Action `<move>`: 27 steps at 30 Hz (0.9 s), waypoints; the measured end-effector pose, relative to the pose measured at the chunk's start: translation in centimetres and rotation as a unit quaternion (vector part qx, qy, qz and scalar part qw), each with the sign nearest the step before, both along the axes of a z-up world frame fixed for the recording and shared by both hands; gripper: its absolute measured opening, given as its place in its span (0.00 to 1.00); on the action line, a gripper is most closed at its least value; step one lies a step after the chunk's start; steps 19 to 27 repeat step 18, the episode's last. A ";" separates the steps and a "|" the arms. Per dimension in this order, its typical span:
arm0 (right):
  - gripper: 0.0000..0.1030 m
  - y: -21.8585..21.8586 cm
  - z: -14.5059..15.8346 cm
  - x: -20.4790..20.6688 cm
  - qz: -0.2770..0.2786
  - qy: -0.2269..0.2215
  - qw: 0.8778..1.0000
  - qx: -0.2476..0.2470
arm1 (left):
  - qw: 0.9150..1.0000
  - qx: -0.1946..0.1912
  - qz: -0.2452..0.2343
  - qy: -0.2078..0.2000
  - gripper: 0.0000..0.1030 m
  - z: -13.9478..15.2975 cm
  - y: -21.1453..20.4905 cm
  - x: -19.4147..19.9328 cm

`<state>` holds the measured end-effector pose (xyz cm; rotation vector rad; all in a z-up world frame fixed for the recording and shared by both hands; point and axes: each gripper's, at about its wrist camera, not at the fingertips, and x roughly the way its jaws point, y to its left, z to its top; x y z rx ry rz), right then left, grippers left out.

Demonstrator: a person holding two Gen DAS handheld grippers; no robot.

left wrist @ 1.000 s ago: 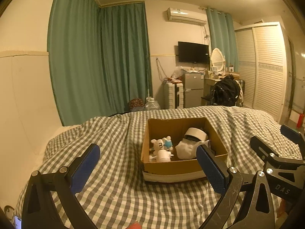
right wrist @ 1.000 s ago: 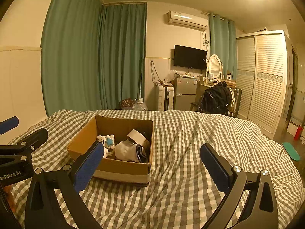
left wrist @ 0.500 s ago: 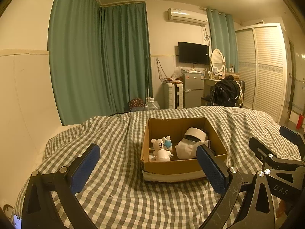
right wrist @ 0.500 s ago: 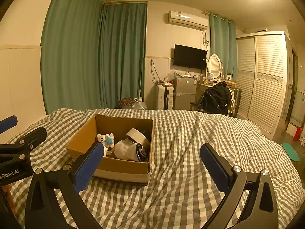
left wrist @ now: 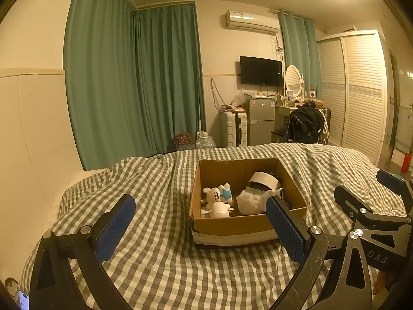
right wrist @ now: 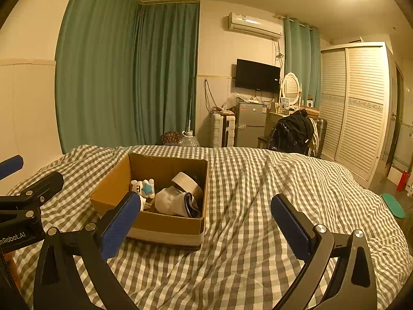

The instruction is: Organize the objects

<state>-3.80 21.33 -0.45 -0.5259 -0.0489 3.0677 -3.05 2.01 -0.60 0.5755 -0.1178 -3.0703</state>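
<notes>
Nothing has shifted — cardboard box (left wrist: 247,222) lies ahead of the left claw (left wrist: 200,228) and right claw (right wrist: 206,222), both spread apart, empty.

Both wrist views face the cardboard box (left wrist: 247,222) (bed-level, side by side).

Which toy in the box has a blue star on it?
The little white bear at the left of the cardboard box. It holds the blue star; the white bundle and tape roll beside it have none.
</notes>
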 end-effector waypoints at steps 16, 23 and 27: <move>0.98 0.1 -0.5 0.0 0.003 -0.005 1.000 0.000 | 1.000 0.001 0.001 -0.001 1.00 -0.1 0.1 0.2; 0.98 0.1 -0.5 -0.1 0.004 -0.007 1.000 0.000 | 1.000 0.001 0.001 -0.001 1.00 -0.2 0.0 0.1; 0.98 0.1 -0.5 -0.1 0.004 -0.007 1.000 0.000 | 1.000 0.001 0.001 -0.001 1.00 -0.2 0.0 0.1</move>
